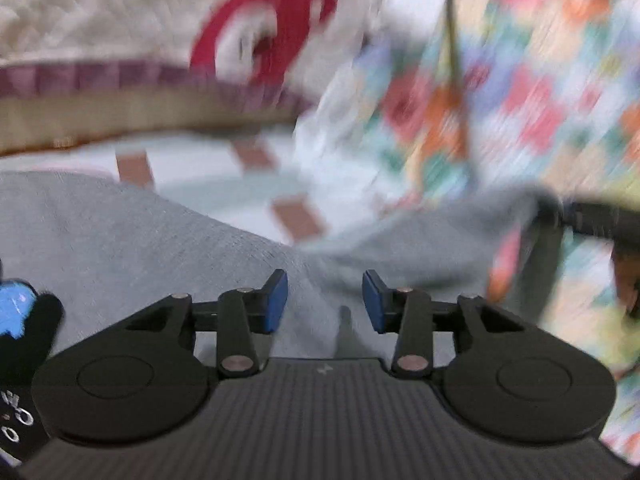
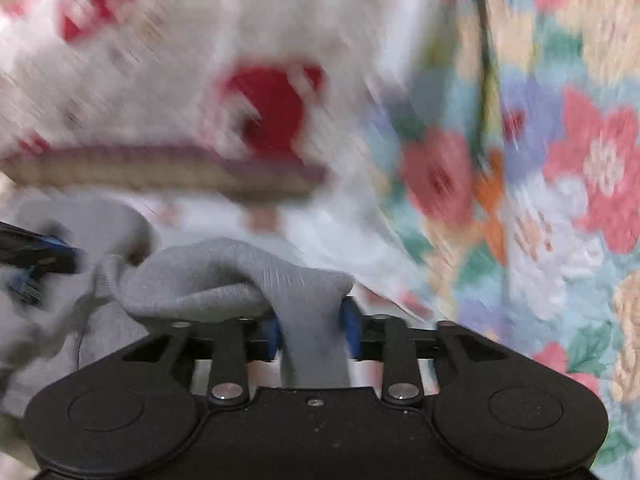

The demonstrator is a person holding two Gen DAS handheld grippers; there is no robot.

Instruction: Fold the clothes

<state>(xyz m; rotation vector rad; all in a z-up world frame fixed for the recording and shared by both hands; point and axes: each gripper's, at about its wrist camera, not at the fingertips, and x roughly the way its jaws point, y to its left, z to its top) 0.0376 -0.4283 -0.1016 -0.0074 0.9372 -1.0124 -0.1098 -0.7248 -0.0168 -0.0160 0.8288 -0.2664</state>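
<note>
jaws of the left gripper point(image 1: 325, 300) stand apart over the grey garment point(image 1: 120, 240), gripping nothing. right gripper point(image 2: 312, 330) pinches a bunched fold. likely mid-fold; next, left must regrasp an edge.

Both wrist cameras look steeply down, close over the grey garment point(image 1: 120, 240), sharing the floral bedding point(image 2: 560, 160).

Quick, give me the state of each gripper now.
Left gripper: open, blue-padded fingers apart with nothing clamped, over the grey knit cloth.
Right gripper: closed on a bunched fold of the same grey knit cloth.
</note>
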